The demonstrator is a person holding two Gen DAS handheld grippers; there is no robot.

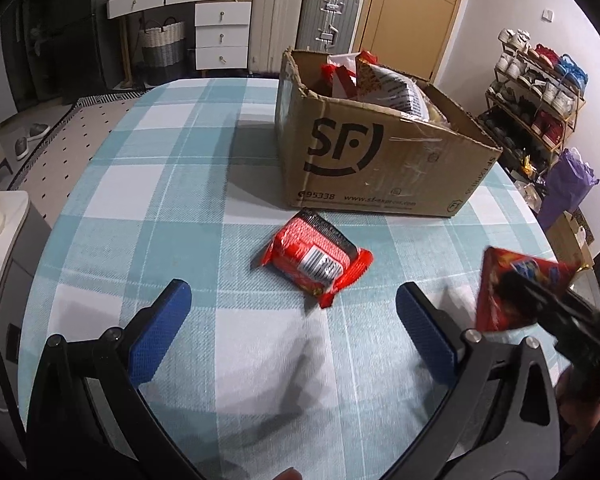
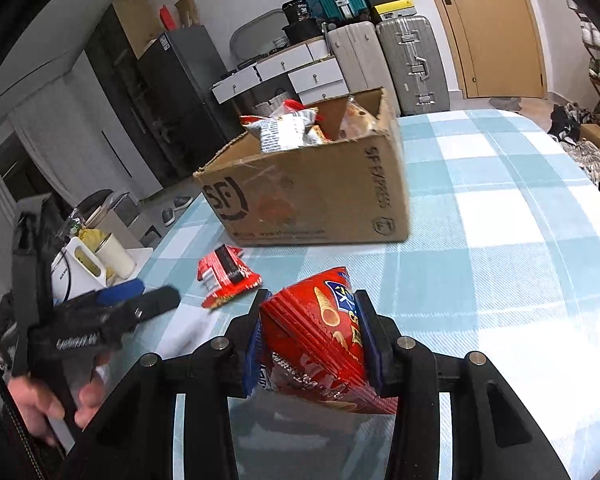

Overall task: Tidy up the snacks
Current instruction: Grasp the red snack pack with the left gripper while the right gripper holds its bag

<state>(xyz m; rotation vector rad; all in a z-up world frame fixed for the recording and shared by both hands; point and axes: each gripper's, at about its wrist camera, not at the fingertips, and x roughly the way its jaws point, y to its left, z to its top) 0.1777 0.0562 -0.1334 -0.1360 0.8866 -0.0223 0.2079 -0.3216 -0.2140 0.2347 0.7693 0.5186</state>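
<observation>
Each gripper (image 1: 294, 308) has 2 black arms with round silver screws and bumpy blue pads (image 1: 168, 328). The right gripper (image 2: 312, 336) looks the same.

Red snack bag (image 2: 324, 332) aloft; red packet (image 1: 316, 260) flat

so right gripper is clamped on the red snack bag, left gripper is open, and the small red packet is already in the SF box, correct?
Not quite. The small red packet still lies on the checked tablecloth in front of the SF box, as the left wrist view shows. The rest holds: the right gripper is clamped on the red snack bag, and the left gripper is open.
</observation>
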